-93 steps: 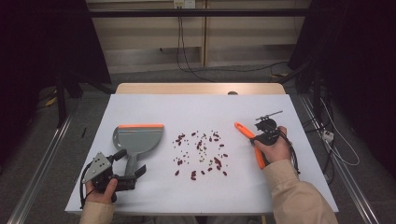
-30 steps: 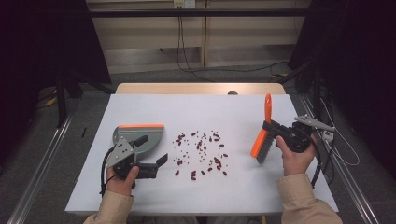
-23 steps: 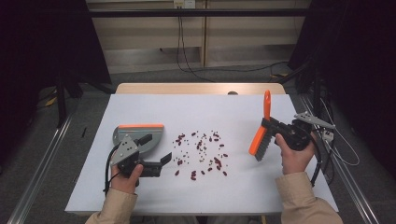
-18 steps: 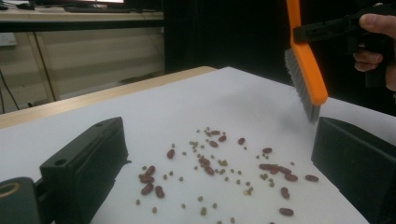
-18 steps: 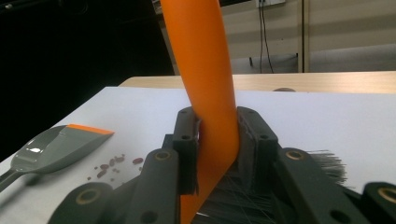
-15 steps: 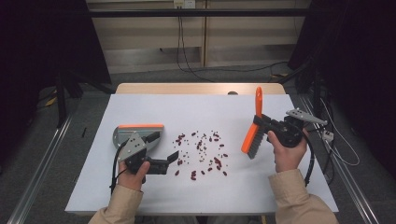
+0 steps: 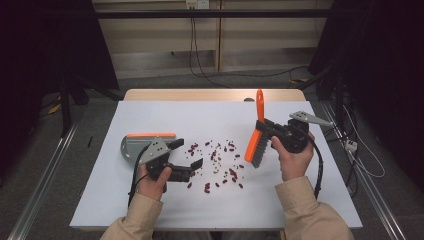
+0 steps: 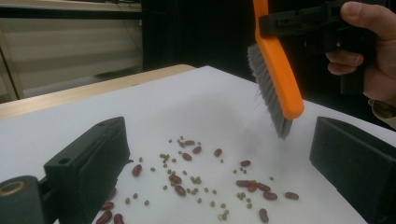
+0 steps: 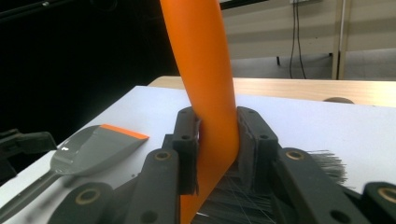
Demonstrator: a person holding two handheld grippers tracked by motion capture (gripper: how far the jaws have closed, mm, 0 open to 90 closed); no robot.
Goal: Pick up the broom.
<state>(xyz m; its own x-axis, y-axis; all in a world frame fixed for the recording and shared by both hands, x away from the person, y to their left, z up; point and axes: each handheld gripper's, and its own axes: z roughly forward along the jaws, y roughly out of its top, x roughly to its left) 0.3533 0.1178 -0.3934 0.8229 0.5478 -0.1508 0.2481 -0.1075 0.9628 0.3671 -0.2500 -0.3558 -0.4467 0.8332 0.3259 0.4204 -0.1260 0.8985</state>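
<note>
White sheeting covers the table, with dark curtains and a pale wall panel behind it. On the right side, the right tongs (image 7: pixel 265 129) are clamped on the orange handle of a brush (image 7: pixel 256 137), their two pads squeezing the handle from both sides in the right gripper view; the brush hangs tilted above the table, bristles down and not touching the sheet, handle pointing toward the far edge. The left tongs (image 7: pixel 187 157) stand open and empty near the left side of the table, just in front of a grey dustpan (image 7: pixel 137 146) with an orange lip that lies flat on the sheet; they hold nothing and point toward the spill. Between the two hands, near the middle of the table, red beans (image 7: pixel 220 167) and smaller green ones are scattered loose. The step in hand looks like bringing the brush to the spill while the dustpan is not yet picked up. Next, the left tongs would need to take the dustpan handle and set its lip against the beans, and the brush must come down past their right edge to sweep them leftward.
</note>
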